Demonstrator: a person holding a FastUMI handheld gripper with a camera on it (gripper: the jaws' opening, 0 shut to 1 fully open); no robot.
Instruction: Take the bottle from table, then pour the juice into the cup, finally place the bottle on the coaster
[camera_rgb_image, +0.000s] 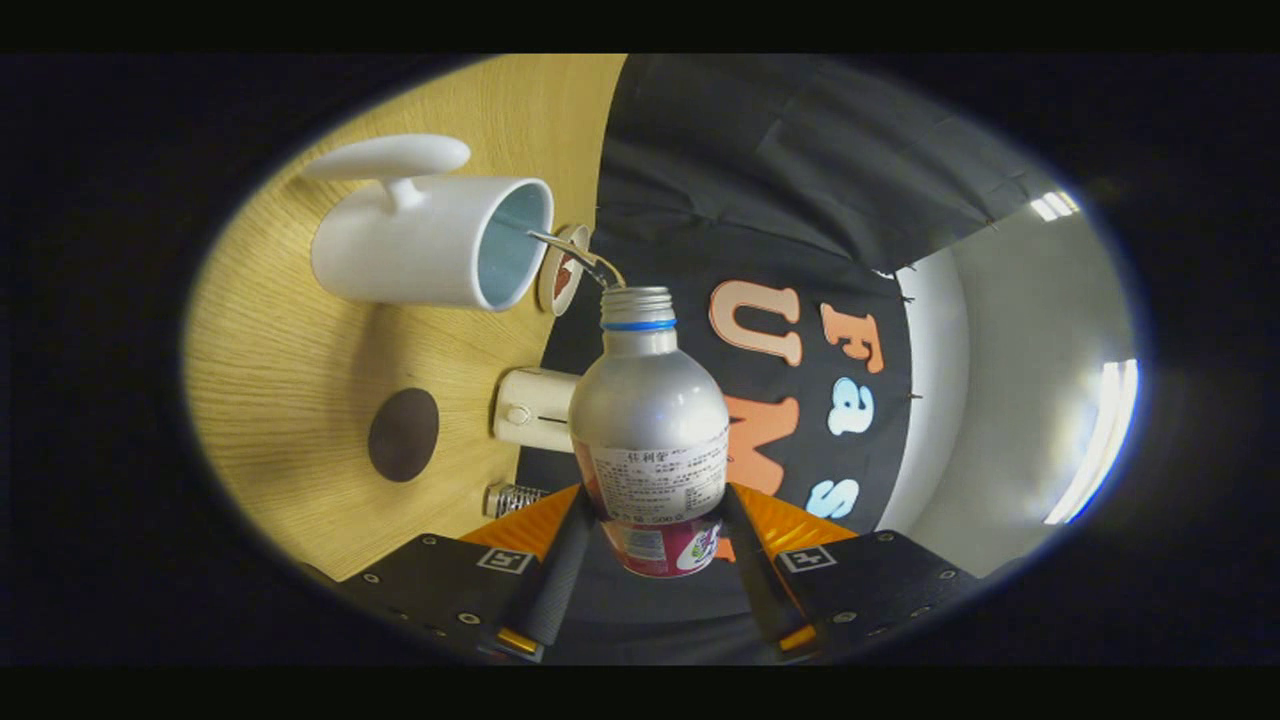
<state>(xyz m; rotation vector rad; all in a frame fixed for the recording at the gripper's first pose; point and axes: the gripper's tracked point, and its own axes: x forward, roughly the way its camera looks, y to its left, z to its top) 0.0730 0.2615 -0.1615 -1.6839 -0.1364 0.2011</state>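
A cream plastic box (532, 408) lies on the wooden table (280, 380); a metal spring (512, 498) nearby.

Wooden table (280, 380), light oak grain, filling the left half of the frame. On it: white cup (420, 240) with handle, upper left; dark round coaster (403, 434), lower left; cream boxy object (535, 408) toward centre; small metal spring-like item (512, 498) below that.

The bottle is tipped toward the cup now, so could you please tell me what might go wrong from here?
1. The stream from the bottle enters just inside the rim of the cup; a slight drift could spill juice onto the table.
2. The tongs grip only the bottle's lower end, so it might slip.
3. The coaster lies near other small things, leaving little room for placing.
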